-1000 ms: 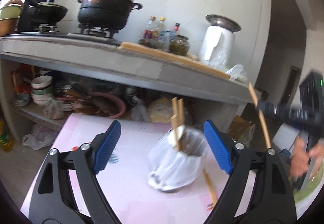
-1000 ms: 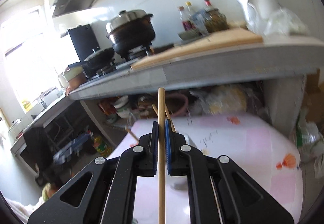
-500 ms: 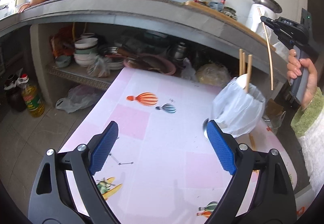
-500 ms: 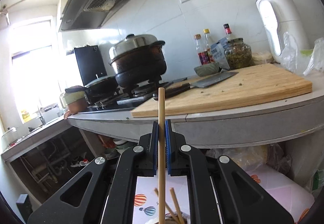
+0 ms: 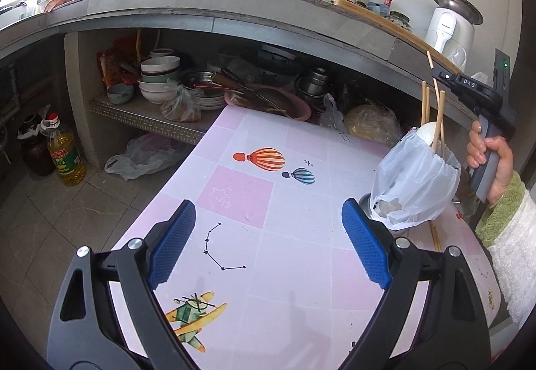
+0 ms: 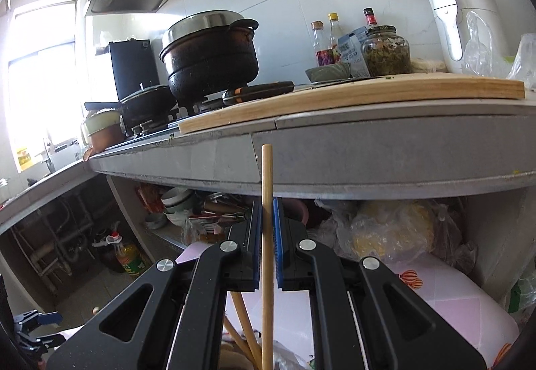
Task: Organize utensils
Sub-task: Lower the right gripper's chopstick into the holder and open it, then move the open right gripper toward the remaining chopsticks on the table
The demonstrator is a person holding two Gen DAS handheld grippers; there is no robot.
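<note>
Wooden chopstick [image 6: 267, 222] sits clamped upright in the right gripper [image 6: 267, 247] — above the bagged holder [image 5: 417, 182]; left gripper [image 5: 268, 244] gapes wide, empty.

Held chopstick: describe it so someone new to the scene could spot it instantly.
Find the pink table, then the bag-wrapped holder at its right edge with chopsticks standing in it. The held chopstick slants down into the holder. Unlike the loose ones, it is clamped in the right tool, and its top reaches highest.
</note>
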